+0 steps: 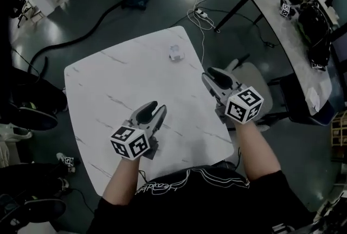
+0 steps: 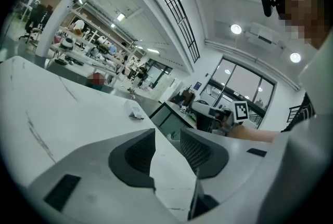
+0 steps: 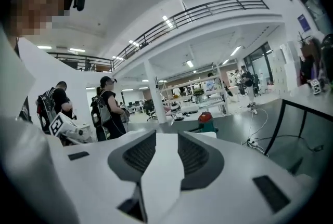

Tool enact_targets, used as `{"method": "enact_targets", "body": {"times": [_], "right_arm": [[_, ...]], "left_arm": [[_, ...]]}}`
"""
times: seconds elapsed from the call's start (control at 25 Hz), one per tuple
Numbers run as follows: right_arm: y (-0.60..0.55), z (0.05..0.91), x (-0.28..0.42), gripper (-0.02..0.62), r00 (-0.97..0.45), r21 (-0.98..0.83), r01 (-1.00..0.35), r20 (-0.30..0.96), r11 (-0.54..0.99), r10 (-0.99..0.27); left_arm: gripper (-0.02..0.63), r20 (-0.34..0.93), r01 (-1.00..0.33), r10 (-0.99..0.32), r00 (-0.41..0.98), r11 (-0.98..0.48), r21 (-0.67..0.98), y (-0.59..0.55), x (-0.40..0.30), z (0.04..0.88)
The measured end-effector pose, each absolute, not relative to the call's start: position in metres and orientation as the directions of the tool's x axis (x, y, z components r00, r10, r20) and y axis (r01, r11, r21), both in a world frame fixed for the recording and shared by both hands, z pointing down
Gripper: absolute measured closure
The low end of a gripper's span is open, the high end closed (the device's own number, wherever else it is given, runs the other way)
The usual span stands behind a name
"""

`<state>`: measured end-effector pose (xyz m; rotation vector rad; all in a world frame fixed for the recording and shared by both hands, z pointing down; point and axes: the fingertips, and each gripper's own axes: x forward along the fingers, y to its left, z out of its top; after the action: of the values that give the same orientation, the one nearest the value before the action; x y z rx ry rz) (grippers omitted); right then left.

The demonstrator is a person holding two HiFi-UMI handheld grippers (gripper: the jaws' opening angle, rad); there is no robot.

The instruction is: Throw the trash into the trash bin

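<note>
White table [image 1: 108, 81] carries small pale trash [image 1: 176, 53] near its upper edge. Lower in the frame, left gripper [image 1: 156, 109] and right gripper [image 1: 213, 75] hover released, jaws apart and empty.

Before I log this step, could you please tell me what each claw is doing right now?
Left claw: open, empty.
Right claw: open, empty.

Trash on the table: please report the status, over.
Left gripper and right gripper open, empty. Trash on table, near far edge, untouched. Nothing between; no bin seen.
</note>
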<state>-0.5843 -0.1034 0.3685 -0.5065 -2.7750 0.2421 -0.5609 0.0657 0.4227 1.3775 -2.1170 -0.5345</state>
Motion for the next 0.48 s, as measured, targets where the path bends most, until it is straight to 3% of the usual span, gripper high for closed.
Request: {"method": "enact_targets", "body": {"times": [0.2,0.48], "right_arm": [[-0.088,0.419,-0.663,0.320,-0.869,-0.173,0.280,0.372,0.944,0.326],[-0.103,0.511,-0.735,0.274,-0.794,-0.045,0.100,0.598,0.994,0.107]], "left_arm": [[0.476,0.246,-0.655,-0.902,-0.356,0.428,0.622,0.090,-0.560,0.438],[0.479,0.241,-0.601,-0.894,-0.379,0.436,0.670,0.122,-0.556,0.454]]}}
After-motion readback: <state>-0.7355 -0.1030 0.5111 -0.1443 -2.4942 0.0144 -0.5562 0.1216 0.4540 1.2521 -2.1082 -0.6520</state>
